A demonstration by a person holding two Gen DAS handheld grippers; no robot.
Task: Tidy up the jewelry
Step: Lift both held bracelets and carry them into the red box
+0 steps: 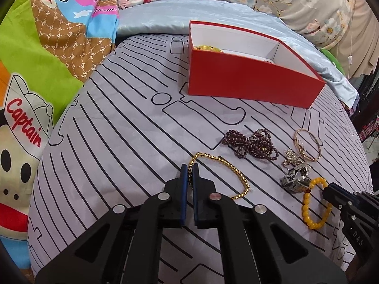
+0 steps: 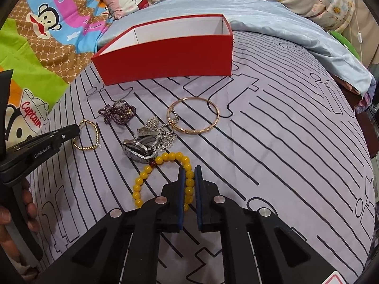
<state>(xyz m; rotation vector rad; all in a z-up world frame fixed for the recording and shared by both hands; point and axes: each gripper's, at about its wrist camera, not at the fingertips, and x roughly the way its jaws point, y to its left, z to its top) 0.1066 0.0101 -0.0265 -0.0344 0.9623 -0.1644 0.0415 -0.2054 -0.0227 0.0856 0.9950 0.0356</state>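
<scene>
Nearest to me, both grippers are down on the bed sheet and each has something pinched. The left gripper (image 1: 189,174) has its jaws nearly together on the near end of the gold chain (image 1: 227,168), which otherwise lies flat on the sheet (image 1: 118,142), well in front of the red box (image 1: 248,80). The right gripper (image 2: 189,177) is clamped on one side of the yellow bead bracelet (image 2: 144,177), also not lifted as far as I can tell.

Just beyond that bracelet, toward the box, sit a watch (image 2: 139,150) and a tangle of silver chain (image 2: 163,132), then a rose-gold bangle (image 2: 193,116) and the purple beads (image 2: 117,113), closer to the box but outside it.

Inside the box, at its left end, I can see yellow beads (image 1: 208,48), and a hint of another piece by the right wall. So I'd call it a start: a piece or two stowed, six left, two in hand.
</scene>
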